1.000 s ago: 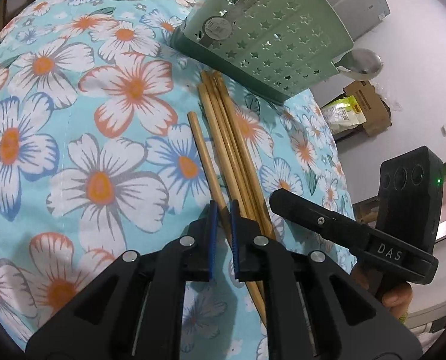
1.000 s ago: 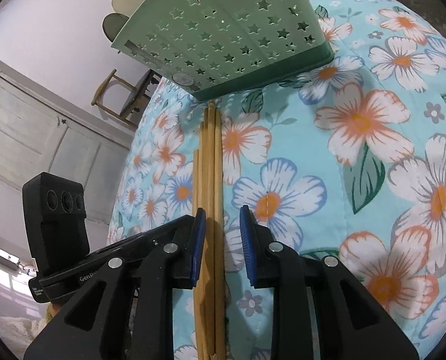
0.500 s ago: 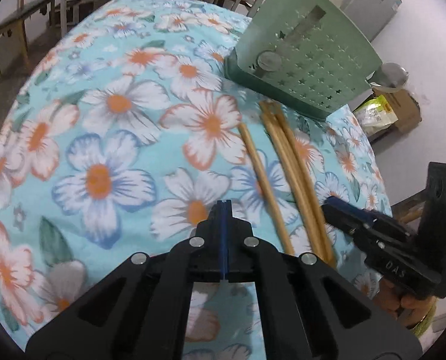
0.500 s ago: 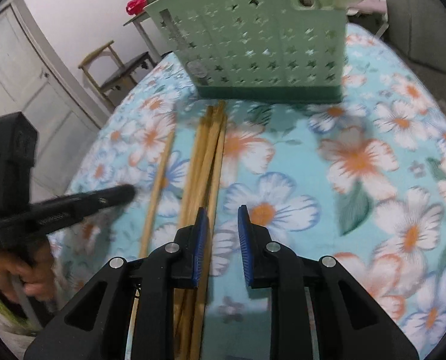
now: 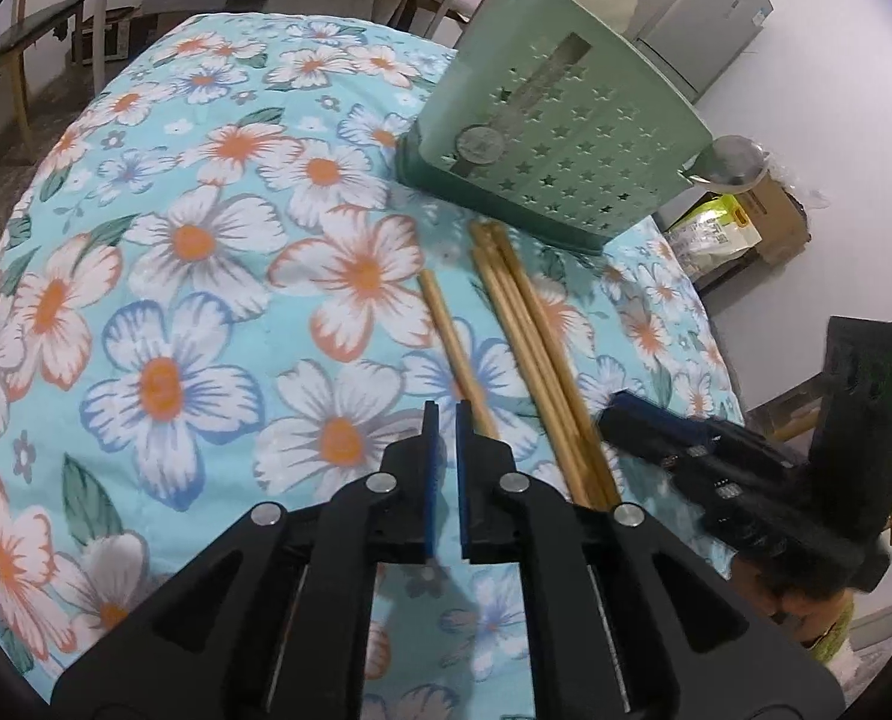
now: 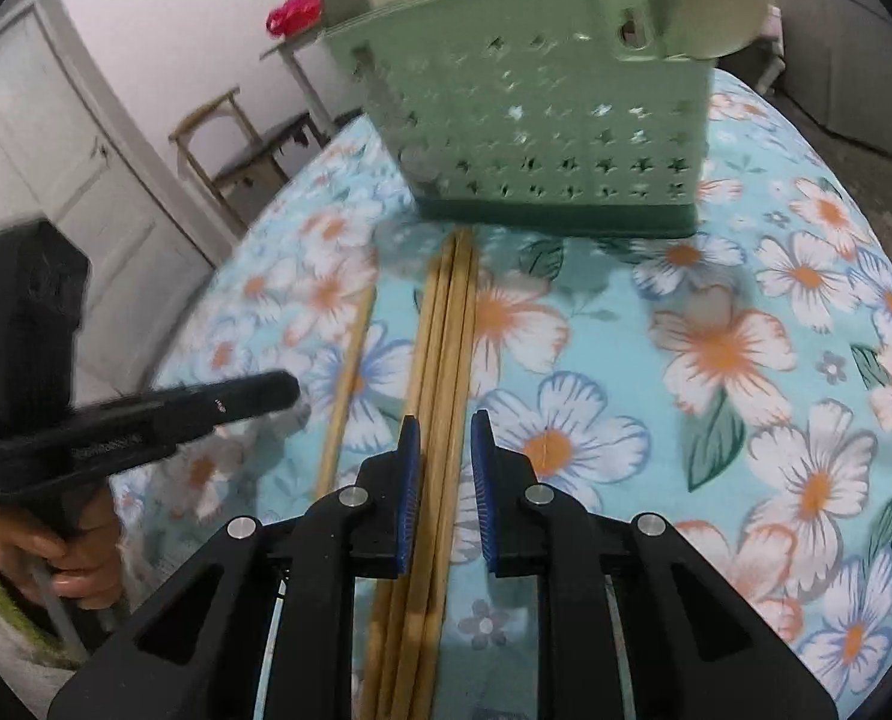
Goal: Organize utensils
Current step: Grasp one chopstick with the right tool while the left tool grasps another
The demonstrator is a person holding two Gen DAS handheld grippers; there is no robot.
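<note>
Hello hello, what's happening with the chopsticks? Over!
Left hand-held gripper empty, nearly shut, beside single chopstick. Right hand-held gripper closing around chopstick bundle. Green basket ahead, path unblocked.

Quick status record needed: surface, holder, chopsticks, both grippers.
surface: floral tablecloth
holder: green star-perforated basket, upright, beyond the chopstick tips
bundle: several chopsticks lying together
stray: single chopstick lying apart, beside the bundle
left gripper: narrow gap, nothing between the pads
right gripper: jaws closing, bundle between them, not yet pinched
</note>
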